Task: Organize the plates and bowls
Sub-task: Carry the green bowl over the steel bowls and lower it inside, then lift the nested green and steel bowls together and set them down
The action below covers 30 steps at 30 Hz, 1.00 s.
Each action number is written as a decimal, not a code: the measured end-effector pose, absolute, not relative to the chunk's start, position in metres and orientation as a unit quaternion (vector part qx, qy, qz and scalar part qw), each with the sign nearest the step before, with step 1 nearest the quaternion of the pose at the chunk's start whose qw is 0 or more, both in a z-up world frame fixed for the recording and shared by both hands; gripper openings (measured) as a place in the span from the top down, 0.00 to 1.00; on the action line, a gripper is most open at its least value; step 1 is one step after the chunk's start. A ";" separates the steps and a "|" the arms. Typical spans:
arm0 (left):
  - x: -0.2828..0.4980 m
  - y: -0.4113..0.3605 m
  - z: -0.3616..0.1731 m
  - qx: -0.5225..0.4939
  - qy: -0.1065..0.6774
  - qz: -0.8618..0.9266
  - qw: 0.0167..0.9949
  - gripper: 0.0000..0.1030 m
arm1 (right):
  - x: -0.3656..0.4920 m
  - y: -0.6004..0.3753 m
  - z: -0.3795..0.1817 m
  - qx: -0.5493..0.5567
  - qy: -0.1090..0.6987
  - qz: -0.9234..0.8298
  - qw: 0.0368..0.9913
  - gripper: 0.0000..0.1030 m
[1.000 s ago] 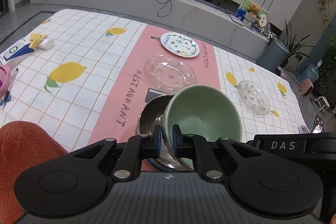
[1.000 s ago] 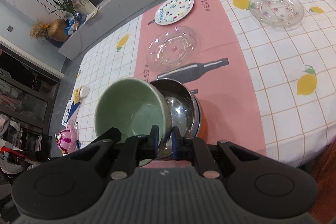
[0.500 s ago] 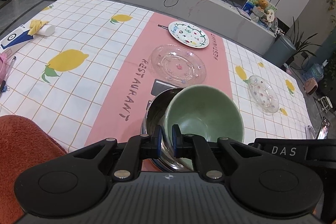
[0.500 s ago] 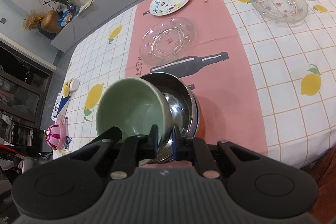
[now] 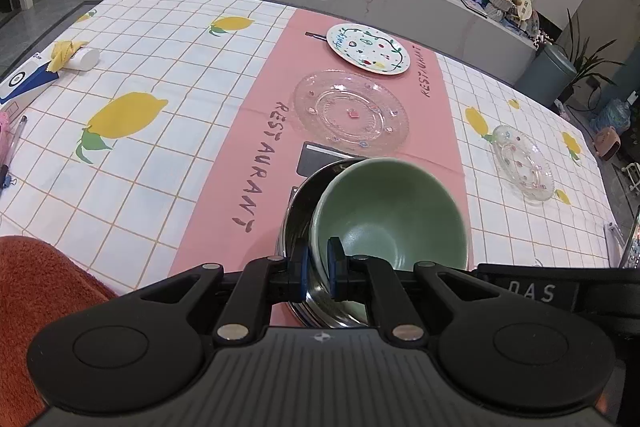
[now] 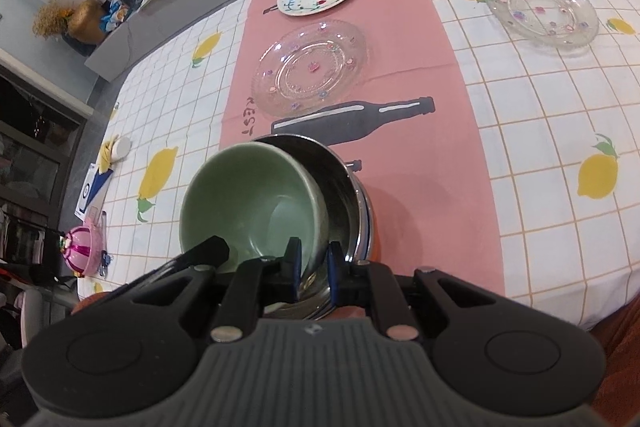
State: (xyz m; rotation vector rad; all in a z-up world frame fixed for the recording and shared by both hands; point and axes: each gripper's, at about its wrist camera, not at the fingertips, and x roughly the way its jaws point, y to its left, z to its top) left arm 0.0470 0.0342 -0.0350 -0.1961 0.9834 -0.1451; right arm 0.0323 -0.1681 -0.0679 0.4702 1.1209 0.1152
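Note:
A pale green bowl hangs tilted, partly inside a steel bowl at the near end of the pink runner. My left gripper is shut on the green bowl's left rim. In the right wrist view my right gripper is shut on the opposite rim of the green bowl. The steel bowl rests on a stack with blue and orange edges. Farther along the runner lie a large glass plate and a painted white plate. A small glass plate sits to the right.
A yellow cloth on a white roll, a blue-white box and a pen lie at the table's left edge. A pink object sits near that corner. Rust-coloured fabric lies at the near edge.
Both grippers have sunk with the green bowl, bringing it lower into the steel bowl. The plates have not moved.

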 end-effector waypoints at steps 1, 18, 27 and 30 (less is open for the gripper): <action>0.048 0.034 -0.035 -0.093 0.472 -0.069 0.874 0.90 | 0.033 -0.167 -0.068 0.217 0.526 0.053 0.821 0.89; 0.052 0.030 -0.040 -0.087 0.476 -0.068 0.873 0.85 | 0.035 -0.159 -0.066 0.177 0.512 0.053 0.839 0.81; 0.049 0.033 -0.021 -0.086 0.436 -0.069 0.893 0.79 | 0.027 -0.163 -0.043 0.171 0.468 0.051 0.866 0.63; 0.046 0.034 -0.015 -0.087 0.423 -0.072 0.899 0.78 | 0.025 -0.166 -0.038 0.172 0.457 0.050 0.871 0.61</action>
